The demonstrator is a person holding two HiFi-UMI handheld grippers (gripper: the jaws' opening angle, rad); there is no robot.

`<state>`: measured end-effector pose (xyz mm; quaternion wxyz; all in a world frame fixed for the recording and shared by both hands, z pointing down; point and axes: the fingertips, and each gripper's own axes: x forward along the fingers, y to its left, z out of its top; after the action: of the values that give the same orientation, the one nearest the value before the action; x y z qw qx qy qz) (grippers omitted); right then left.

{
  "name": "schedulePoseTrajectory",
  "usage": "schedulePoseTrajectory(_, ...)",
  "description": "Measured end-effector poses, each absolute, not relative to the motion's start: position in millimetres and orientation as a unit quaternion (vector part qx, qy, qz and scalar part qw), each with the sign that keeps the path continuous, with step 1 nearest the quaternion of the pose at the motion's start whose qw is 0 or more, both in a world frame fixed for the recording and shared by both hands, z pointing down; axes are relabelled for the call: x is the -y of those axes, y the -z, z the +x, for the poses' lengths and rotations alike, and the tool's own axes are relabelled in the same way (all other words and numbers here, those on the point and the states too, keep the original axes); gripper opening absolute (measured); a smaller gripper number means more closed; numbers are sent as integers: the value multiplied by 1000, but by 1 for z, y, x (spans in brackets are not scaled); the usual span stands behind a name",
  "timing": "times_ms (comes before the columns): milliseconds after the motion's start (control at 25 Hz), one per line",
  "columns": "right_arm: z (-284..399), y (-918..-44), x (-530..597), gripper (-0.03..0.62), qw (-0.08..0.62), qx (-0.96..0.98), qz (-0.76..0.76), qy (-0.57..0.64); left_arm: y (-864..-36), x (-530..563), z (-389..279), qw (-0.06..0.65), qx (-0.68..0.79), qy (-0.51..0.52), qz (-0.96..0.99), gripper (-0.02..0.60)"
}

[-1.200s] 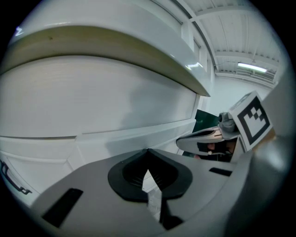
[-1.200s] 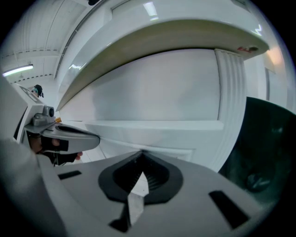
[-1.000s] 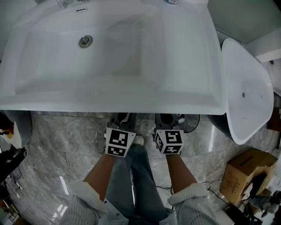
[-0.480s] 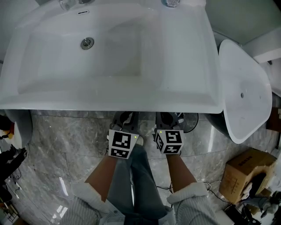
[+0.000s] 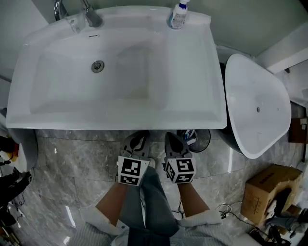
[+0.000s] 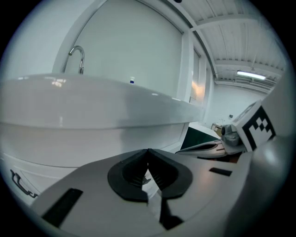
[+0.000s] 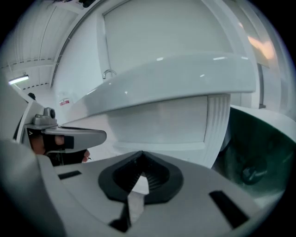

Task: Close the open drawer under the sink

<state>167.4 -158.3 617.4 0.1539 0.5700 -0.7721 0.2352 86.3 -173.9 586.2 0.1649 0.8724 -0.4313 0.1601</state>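
The white sink basin (image 5: 120,103) fills the head view and hides the drawer beneath it. My left gripper (image 5: 137,140) and right gripper (image 5: 172,140) hang side by side just in front of the basin's front edge, above the floor. Both are shut with nothing between the jaws. In the left gripper view the shut left gripper (image 6: 148,153) faces a flat white cabinet front (image 6: 69,143) under the basin rim. The right gripper view shows the right gripper (image 7: 141,156) pointing at the same white front (image 7: 157,125), a short way off. I cannot tell whether the drawer stands open.
A white oval tub (image 5: 255,105) stands to the right of the sink. A cardboard box (image 5: 267,192) sits on the marble floor (image 5: 72,153) at the lower right. A tap (image 5: 89,17) and a soap bottle (image 5: 179,14) stand on the basin's back rim. Cables (image 5: 197,139) lie under the sink's right side.
Both grippers have drawn back from under the basin's front edge toward the person. The head view has pulled away, showing the whole sink. Both jaws stay shut.
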Motion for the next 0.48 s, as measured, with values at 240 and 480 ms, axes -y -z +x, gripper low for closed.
schedulePoseTrajectory(240,162,-565,148,9,135,776,570,-235,-539,169,87,158,426,-143,879,17)
schedulePoseTrajectory(480,155,-497,156,9,106,794,559,-214,-479,171,98,138,417,-121,890,17)
